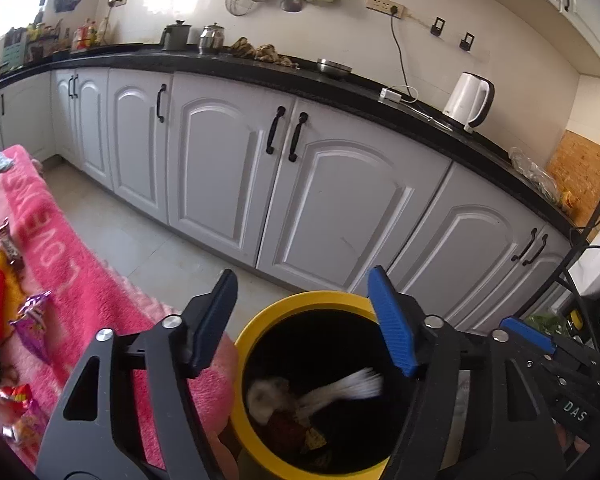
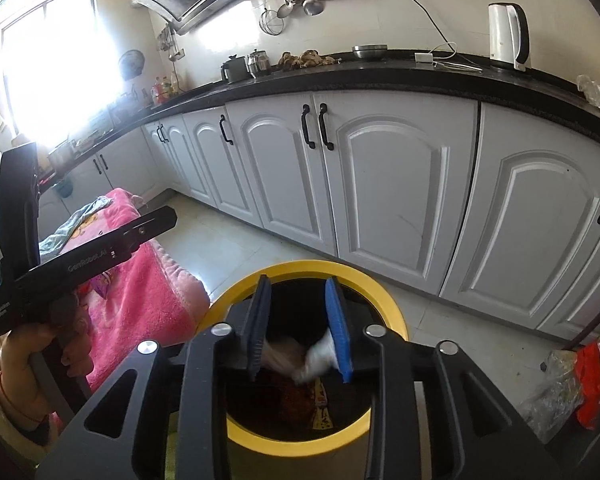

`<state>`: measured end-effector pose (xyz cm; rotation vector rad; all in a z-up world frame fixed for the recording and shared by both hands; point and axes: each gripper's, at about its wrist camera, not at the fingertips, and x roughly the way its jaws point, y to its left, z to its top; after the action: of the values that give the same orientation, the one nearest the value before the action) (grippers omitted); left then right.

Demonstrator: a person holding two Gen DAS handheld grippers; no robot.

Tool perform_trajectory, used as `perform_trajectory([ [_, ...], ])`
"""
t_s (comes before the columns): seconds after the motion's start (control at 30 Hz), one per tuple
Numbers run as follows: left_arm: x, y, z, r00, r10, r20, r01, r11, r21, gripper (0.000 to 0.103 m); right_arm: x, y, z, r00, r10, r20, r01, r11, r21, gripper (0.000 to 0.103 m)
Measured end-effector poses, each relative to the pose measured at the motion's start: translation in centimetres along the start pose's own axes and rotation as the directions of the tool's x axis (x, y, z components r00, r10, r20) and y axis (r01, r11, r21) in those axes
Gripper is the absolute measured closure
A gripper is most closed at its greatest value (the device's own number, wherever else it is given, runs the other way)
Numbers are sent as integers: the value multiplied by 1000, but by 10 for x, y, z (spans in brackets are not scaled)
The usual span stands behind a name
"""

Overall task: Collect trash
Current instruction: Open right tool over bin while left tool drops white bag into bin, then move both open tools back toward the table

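Note:
A yellow-rimmed black bin [image 1: 312,300] stands on the floor directly below both grippers. My left gripper [image 1: 303,280] is open wide over its mouth, with nothing between the black and blue pads. A blurred white scrap [image 1: 340,394] is in mid-air inside the bin, above crumpled paper [image 1: 268,396] and wrappers. In the right wrist view my right gripper [image 2: 298,292] stands open over the same bin [image 2: 384,292]. A blurred white scrap [image 2: 320,356] hangs beside its blue pad, and the black pad does not touch it. More wrappers [image 1: 32,312] lie on the pink blanket.
A table under a pink blanket [image 1: 100,280] stands left of the bin. White cabinets [image 1: 340,200] with a black countertop and a kettle [image 1: 468,100] run behind. Plastic bags [image 2: 572,392] lie on the floor at right. A hand [image 2: 32,352] holds the left tool's handle.

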<state>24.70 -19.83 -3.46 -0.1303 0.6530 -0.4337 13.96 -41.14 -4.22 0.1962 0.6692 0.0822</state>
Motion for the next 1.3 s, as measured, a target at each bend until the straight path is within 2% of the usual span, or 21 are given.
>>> perform_trajectory([
  [0.23, -11, 11, 0, 1000, 18, -7, -18, 1000, -16, 27, -2, 9, 1, 1000, 6, 10, -5, 1000, -28, 60],
  [0.3, -16, 14, -1, 1000, 22, -11, -22, 999, -23, 19, -3, 12, 0, 1000, 8, 12, -8, 999, -35, 58],
  [0.47, -27, 22, -3, 1000, 30, -9, -30, 999, -33, 11, -8, 19, 2, 1000, 12, 27, -11, 999, -50, 51],
  [0.53, -32, 25, -3, 999, 32, -4, -32, 999, -37, 11, -11, 23, 3, 999, 14, 37, -12, 998, -57, 48],
  [0.67, -44, 29, -4, 999, 45, 4, -44, 998, -33, 11, -16, 30, 5, 998, 13, 59, -9, 998, -70, 37],
  [0.8, -56, 37, -6, 998, 54, 11, -53, 998, -39, 11, -20, 41, 5, 997, 18, 69, -12, 996, -92, 35],
  [0.87, -61, 40, -6, 998, 60, 14, -60, 997, -42, 11, -22, 46, 5, 997, 19, 76, -12, 995, -97, 29],
  [1.03, -74, 51, -8, 997, 74, 23, -72, 996, -57, 11, -27, 58, 6, 996, 28, 90, -17, 994, -112, 28],
  [1.13, -82, 57, -10, 996, 85, 31, -83, 994, -65, 11, -30, 65, 6, 994, 29, 103, -17, 993, -119, 22],
  [1.3, -96, 68, -12, 994, 101, 44, -97, 992, -81, 11, -35, 77, 6, 993, 36, 115, -20, 990, -139, 22],
])
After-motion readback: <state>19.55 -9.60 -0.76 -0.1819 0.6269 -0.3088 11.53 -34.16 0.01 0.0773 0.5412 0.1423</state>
